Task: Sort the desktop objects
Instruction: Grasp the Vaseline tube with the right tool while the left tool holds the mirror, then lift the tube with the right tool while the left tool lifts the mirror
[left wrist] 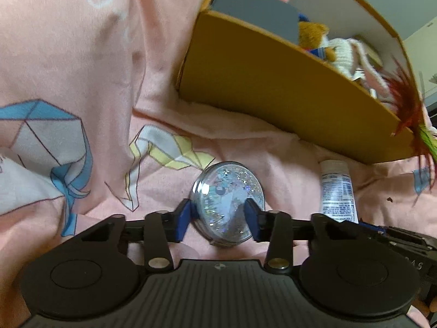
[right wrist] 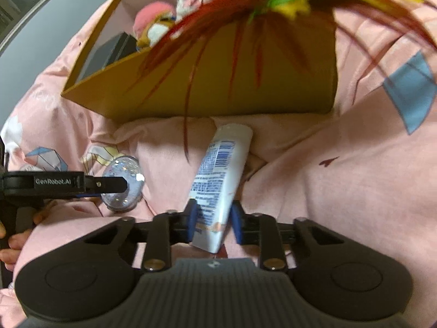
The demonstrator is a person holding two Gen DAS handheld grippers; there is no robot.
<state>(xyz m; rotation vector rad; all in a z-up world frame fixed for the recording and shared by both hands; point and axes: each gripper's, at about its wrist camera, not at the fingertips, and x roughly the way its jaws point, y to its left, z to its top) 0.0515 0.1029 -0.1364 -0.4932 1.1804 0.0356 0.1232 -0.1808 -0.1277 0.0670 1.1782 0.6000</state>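
The left gripper clasps the glitter disc; the right gripper pinches the tube, seemingly snug. Both lie just beside the box, probably bound there.

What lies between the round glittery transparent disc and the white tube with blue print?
Only bare pink printed blanket separates the round glittery transparent disc from the white tube with blue print; they do not touch. The right wrist view shows it best.
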